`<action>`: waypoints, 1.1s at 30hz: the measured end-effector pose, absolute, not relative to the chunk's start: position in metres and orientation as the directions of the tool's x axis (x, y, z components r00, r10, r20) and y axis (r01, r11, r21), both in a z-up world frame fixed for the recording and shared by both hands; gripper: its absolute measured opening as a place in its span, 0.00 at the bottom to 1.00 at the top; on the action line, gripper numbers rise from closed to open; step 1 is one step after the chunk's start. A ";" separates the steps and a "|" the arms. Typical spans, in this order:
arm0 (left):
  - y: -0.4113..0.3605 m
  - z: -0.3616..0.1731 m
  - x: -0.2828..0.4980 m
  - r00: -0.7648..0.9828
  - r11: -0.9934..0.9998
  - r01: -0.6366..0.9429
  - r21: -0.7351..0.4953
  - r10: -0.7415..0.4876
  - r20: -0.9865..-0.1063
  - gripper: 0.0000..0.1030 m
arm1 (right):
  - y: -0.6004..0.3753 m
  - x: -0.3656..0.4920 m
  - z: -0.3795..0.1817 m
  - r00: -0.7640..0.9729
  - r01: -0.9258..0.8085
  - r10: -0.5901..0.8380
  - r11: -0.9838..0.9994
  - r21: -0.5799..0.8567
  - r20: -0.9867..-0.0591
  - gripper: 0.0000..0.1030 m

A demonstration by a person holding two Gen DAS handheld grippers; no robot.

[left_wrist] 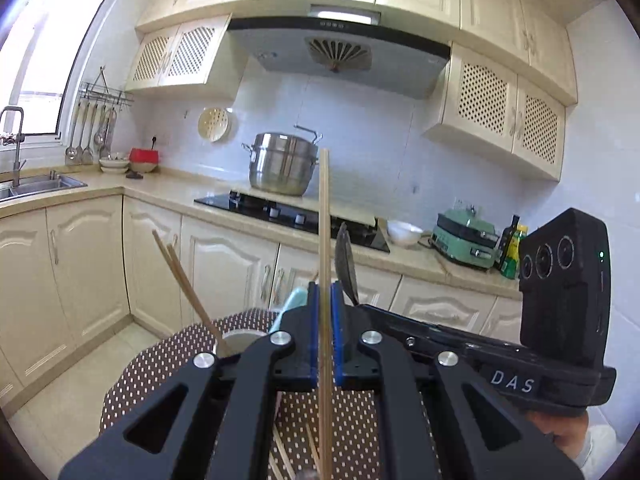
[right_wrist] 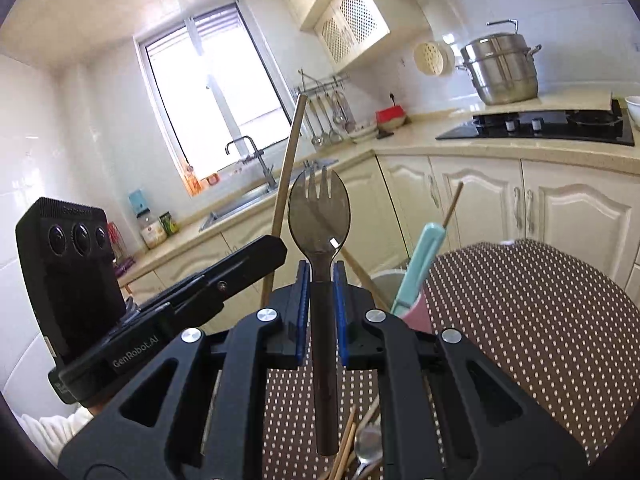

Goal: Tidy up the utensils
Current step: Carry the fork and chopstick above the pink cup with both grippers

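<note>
Wooden chopstick (left_wrist: 325, 240) clamped in left tool (left_wrist: 325, 320)

- Two hand-held grippers: left (left_wrist: 325, 332), right (right_wrist: 322, 312)
- One dark spork (right_wrist: 320, 216)
- One held chopstick (left_wrist: 325, 240)
- One cup (right_wrist: 394, 280)
- One steamer pot (left_wrist: 280, 164)

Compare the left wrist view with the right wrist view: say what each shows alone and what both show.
Left wrist only: the green cooker and bottles on the counter. Right wrist only: loose spoons on the table. Both: the left gripper shut on a chopstick, the right gripper shut on a dark spork, the steamer pot.
</note>
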State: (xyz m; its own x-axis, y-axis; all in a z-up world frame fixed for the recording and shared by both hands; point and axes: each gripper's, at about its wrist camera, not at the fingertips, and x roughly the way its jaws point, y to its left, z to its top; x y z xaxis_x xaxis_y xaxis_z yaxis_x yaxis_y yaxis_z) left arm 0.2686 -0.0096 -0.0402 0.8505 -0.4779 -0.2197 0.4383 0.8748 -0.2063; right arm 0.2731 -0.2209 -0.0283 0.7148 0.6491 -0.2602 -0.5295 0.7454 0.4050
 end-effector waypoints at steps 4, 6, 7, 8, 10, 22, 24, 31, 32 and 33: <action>-0.006 -0.034 0.283 0.865 0.870 0.441 -0.221 -0.478 -0.155 0.06 | -0.218 0.286 -0.020 0.746 -0.534 0.633 0.754 0.383 -0.208 0.11; -0.003 -0.033 0.292 0.874 0.872 0.433 -0.229 -0.468 -0.129 0.06 | -0.217 0.295 -0.017 0.761 -0.531 0.623 0.758 0.378 -0.181 0.11; -0.002 -0.032 0.298 0.877 0.872 0.429 -0.235 -0.464 -0.121 0.05 | -0.218 0.299 -0.016 0.764 -0.531 0.621 0.758 0.377 -0.173 0.11; -0.001 -0.031 0.303 0.882 0.872 0.424 -0.244 -0.459 -0.109 0.05 | -0.219 0.304 -0.015 0.767 -0.530 0.620 0.758 0.380 -0.166 0.11; 0.001 -0.032 0.312 0.889 0.872 0.416 -0.257 -0.450 -0.085 0.06 | -0.219 0.315 -0.014 0.774 -0.529 0.617 0.755 0.387 -0.145 0.12; 0.008 -0.050 0.358 0.942 0.900 0.331 -0.283 -0.333 0.042 0.06 | -0.207 0.360 -0.045 0.803 -0.505 0.584 0.772 0.387 -0.117 0.12; 0.010 -0.052 0.362 0.946 0.903 0.321 -0.286 -0.318 0.057 0.06 | -0.206 0.365 -0.049 0.808 -0.500 0.577 0.777 0.382 -0.117 0.12; 0.013 -0.068 0.376 0.958 0.921 0.288 -0.263 -0.280 0.069 0.06 | -0.200 0.375 -0.064 0.818 -0.487 0.562 0.790 0.373 -0.122 0.12; 0.014 -0.073 0.378 0.958 0.918 0.287 -0.274 -0.282 0.056 0.06 | -0.199 0.376 -0.067 0.818 -0.487 0.562 0.791 0.371 -0.123 0.12; 0.014 -0.077 0.379 0.958 0.920 0.283 -0.272 -0.282 0.045 0.06 | -0.198 0.376 -0.068 0.818 -0.486 0.561 0.792 0.369 -0.126 0.12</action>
